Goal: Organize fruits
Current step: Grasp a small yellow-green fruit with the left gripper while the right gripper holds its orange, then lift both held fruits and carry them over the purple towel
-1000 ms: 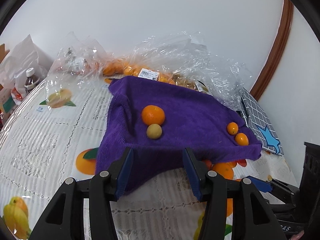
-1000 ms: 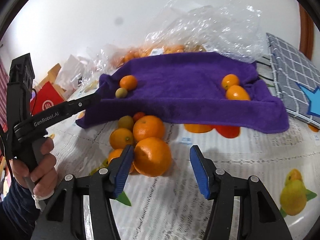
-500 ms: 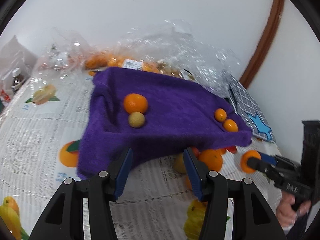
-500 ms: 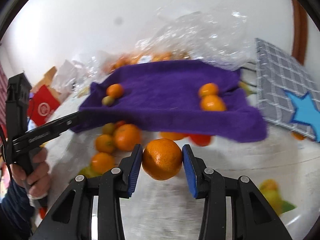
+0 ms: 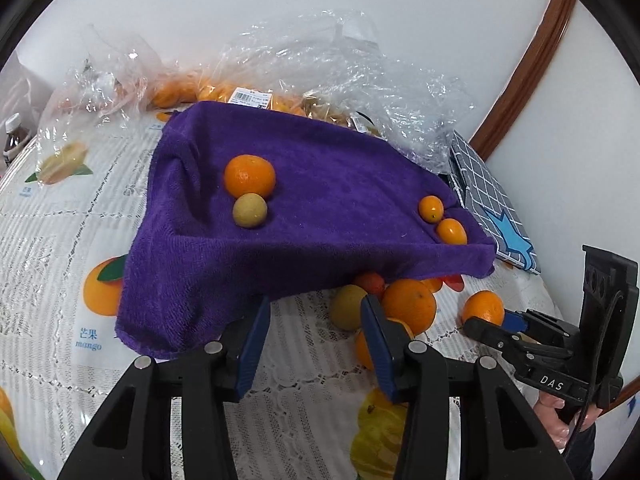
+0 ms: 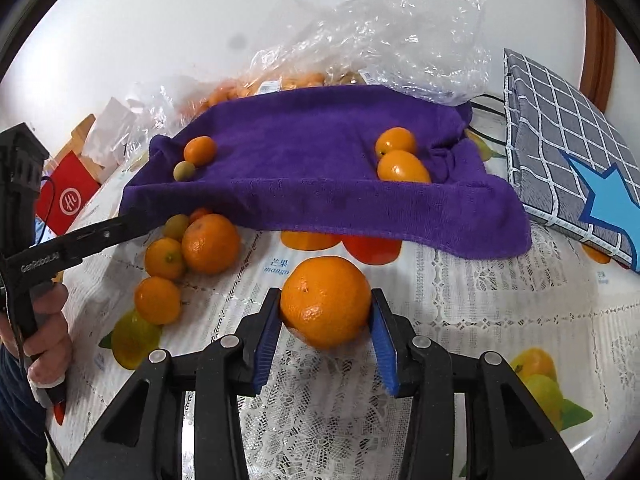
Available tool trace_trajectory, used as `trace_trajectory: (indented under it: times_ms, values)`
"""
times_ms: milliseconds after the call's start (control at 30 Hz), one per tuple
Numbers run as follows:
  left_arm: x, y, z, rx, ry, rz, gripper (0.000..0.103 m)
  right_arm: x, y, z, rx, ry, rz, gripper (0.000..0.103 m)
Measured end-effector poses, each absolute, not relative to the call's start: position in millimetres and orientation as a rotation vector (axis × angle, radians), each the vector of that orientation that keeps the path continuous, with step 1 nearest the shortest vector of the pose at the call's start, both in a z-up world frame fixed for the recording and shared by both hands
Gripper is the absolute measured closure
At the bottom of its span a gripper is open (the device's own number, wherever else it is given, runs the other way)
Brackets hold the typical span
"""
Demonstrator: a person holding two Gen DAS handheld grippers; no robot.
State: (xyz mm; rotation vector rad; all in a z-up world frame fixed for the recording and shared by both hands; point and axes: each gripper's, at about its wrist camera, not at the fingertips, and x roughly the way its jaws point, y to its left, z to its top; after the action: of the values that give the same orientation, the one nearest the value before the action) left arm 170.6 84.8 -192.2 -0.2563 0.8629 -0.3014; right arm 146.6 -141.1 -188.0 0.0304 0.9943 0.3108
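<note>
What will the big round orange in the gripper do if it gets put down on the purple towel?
The big round orange would probably roll: it is ball-shaped, and the purple towel sags unevenly. It likely settles in a dip, as the small fruits have. Its skin looks firm between the right gripper pads, so it probably won't squash.

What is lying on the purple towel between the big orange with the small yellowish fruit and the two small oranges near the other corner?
Nothing: in both wrist views the purple towel is bare between the big orange and the two small oranges.
</note>
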Motion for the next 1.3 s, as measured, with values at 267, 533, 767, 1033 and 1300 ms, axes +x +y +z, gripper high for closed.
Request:
trace_trajectory:
  times_ms: [267,533,767,1033,1300]
  values:
    - [178.0,67.2,-195.4,-0.226,0.886,-0.318,0.064,144.4,-148.3,-185.2,0.066,0.972,0.294,0.061]
    - [183.8,57.8,-198.6,-0.221,0.895,-0.319,0.078,145.7,-151.1,-186.0,0.089,0.973,0.286,0.061]
    - [171.1,75.8,-194.8,-0.223,0.865,-0.225,0.078,145.8,-157.1,-184.3,0.128,0.957,0.267,0.061]
    - [178.4,82.1,-202.5,-0.232,0.913,-0.183,0.076,149.0,-157.9,-187.3,0.127,0.978,0.254,0.061]
    - [178.6,81.9,-203.5,-0.238,0.910,-0.188,0.077,149.5,-157.5,-188.3,0.121,0.985,0.248,0.061]
